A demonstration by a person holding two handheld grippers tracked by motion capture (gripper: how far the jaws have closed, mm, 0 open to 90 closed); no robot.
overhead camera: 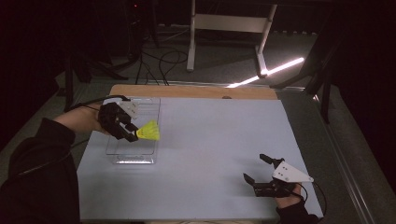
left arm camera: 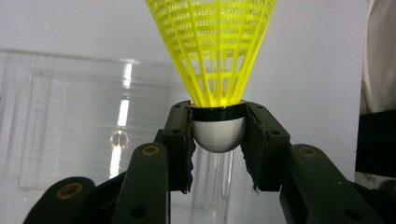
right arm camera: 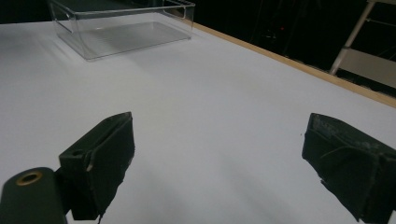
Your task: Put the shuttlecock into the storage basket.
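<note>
We see the left hand-held gripper (left arm camera: 217, 140) pinching a yellow plastic shuttlecock (left arm camera: 215, 56) above the clear plastic tray (overhead camera: 135, 154); the right hand-held gripper (overhead camera: 257, 169) rests spread on the white tabletop (overhead camera: 210, 149).

- Dim lab or workshop: white-topped table with a wooden far edge (overhead camera: 196, 91)
- Black cables (overhead camera: 161, 63) trailing across grey floor
- White metal frame legs (overhead camera: 224, 28) far behind

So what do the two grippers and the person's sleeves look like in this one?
Both grippers are black, with two jointed jaws, brass-coloured pivot pins and torn-edged dark pads. The left gripper and right gripper each carry a grey three-cornered plate on top and trail a thin black cable. The person wears dark sleeves, with the left sleeve loose and reaching to the wrist.
</note>
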